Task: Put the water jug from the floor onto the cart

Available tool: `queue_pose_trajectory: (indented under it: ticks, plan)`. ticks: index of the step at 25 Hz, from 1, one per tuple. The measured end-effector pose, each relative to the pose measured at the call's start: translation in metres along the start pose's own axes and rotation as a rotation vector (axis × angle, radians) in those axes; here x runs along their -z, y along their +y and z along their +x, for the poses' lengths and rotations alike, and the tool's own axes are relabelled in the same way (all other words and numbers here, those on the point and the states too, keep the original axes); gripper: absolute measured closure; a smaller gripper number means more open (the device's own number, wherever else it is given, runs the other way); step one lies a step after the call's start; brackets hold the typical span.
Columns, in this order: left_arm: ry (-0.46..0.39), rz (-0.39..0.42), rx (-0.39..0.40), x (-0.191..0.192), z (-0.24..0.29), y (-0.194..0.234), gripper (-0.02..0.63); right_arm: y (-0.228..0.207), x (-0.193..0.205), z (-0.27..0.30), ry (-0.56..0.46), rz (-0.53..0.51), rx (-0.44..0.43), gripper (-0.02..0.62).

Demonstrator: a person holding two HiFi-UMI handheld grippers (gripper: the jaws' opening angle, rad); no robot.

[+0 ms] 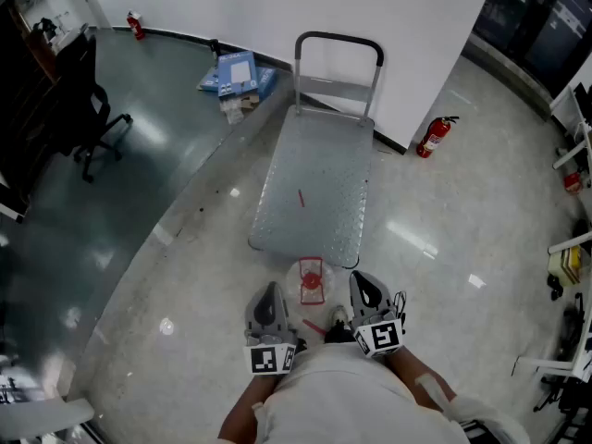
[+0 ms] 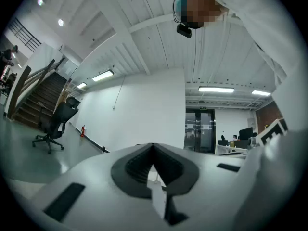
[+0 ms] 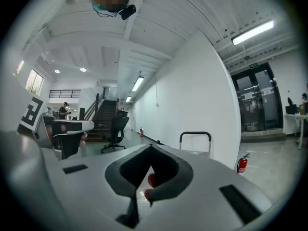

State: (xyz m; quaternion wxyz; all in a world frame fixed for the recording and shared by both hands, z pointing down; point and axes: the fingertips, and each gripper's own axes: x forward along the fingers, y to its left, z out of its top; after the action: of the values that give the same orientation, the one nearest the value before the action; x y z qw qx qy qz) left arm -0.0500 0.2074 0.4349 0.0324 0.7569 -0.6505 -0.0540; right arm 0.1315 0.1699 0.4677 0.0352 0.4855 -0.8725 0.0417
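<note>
- Standing on the pale floor, the water jug is clear with red on it and sits just off the near edge of the cart, at 6 o'clock from the deck.
- The jug lies between the two grippers in the head view and touches neither.
- The left gripper is at the jug's 8 o'clock. In the left gripper view its jaws meet at the tips and clamp nothing.
- The right gripper is at the jug's 3 o'clock. Its jaws are likewise closed tip to tip with nothing clamped, and a bit of the jug's red shows through the gap below the tips.
- The cart is a grey flat platform with a small red mark on the deck. Its dark push handle stands at the far end, at 12 o'clock.
- A red fire extinguisher stands against the white wall, at 2 o'clock from the cart.
- Blue boxes lie at 11 o'clock from the cart.
- A black office chair stands on the darker floor, at 9 o'clock and well apart from the cart.
</note>
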Motion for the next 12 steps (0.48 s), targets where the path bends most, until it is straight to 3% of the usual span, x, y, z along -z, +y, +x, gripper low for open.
queue_pose_trajectory:
  ticks: [12]
  plan:
    - [-0.009, 0.003, 0.003, -0.0044, 0.0022, -0.0011, 0.603, 0.0006, 0.0066, 0.0081, 0.029, 0.02, -0.008, 0.584]
